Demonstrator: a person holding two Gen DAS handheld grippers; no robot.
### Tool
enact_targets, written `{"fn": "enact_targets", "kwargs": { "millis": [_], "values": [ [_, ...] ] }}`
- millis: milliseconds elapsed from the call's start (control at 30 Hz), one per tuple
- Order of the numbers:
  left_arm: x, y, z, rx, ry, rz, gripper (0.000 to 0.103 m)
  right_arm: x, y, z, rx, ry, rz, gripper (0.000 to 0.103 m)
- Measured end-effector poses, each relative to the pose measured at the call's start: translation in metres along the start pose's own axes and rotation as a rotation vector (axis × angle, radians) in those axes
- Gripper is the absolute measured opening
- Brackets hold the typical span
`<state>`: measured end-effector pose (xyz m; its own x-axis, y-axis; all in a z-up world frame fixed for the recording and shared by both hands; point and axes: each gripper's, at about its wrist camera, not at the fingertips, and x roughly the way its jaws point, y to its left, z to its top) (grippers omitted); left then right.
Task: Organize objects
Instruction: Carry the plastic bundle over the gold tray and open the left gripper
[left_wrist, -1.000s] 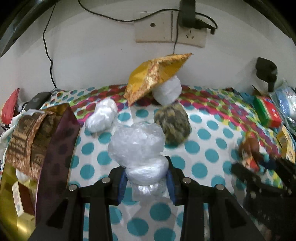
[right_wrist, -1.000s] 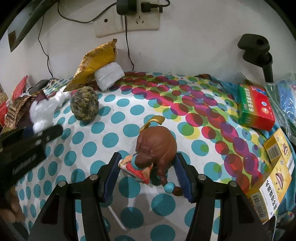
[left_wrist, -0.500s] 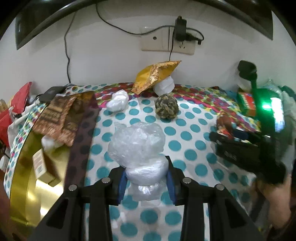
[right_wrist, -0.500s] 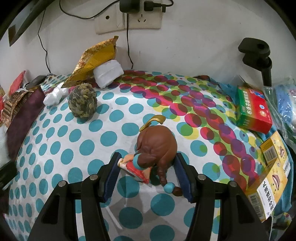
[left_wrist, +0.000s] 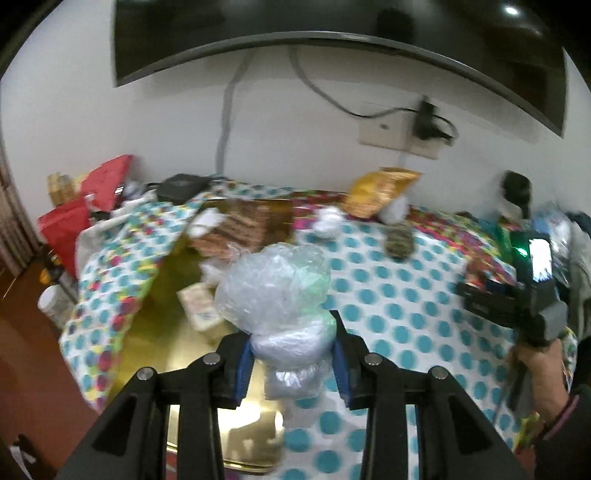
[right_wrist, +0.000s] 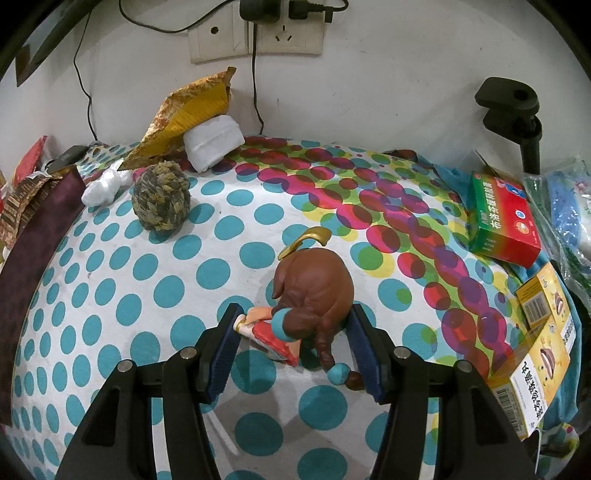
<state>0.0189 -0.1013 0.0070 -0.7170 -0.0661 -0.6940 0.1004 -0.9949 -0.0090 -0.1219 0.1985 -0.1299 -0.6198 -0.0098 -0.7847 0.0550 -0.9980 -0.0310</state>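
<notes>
The plastic bundle (left_wrist: 280, 295) sits pinched in our left gripper (left_wrist: 291, 354), lifted above the gold box (left_wrist: 155, 332) at the cloth's left edge; being crinkly film, it could slip free. Our right gripper (right_wrist: 295, 339) is closed around the brown figurine (right_wrist: 314, 291) on the dotted cloth (right_wrist: 147, 295). Farther off we see bare cloth before the woven ball (right_wrist: 161, 201).

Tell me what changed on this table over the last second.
The left gripper, shut on the clear plastic bag bundle, lifted it off the dotted cloth and carried it left, over the gold box. The right gripper stayed put around the brown figurine; the woven ball and red-green box stayed too.
</notes>
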Motion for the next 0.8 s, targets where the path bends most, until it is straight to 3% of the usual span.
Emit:
{"fn": "enact_targets", "kwargs": {
  "millis": [167,300,467,600,800],
  "values": [
    [0.002,0.051,0.001,-0.074,0.02,0.08,0.037,-0.001,-0.001,0.0,0.007,0.002,0.002,0.054],
    [0.012,0.074,-0.004,-0.072,0.055,0.123,0.037,-0.001,-0.001,0.0,0.005,0.002,-0.001,0.054],
    [0.031,0.078,-0.009,-0.085,0.106,0.079,0.037,-0.001,-0.001,0.0,0.006,0.002,-0.001,0.054],
    [0.044,0.068,-0.013,-0.034,0.127,0.08,0.039,-0.002,-0.001,0.0,0.007,0.002,-0.001,0.054],
    [0.057,0.072,-0.021,-0.039,0.16,0.087,0.039,-0.002,-0.001,0.0,0.007,0.002,-0.002,0.054]
  ]
}}
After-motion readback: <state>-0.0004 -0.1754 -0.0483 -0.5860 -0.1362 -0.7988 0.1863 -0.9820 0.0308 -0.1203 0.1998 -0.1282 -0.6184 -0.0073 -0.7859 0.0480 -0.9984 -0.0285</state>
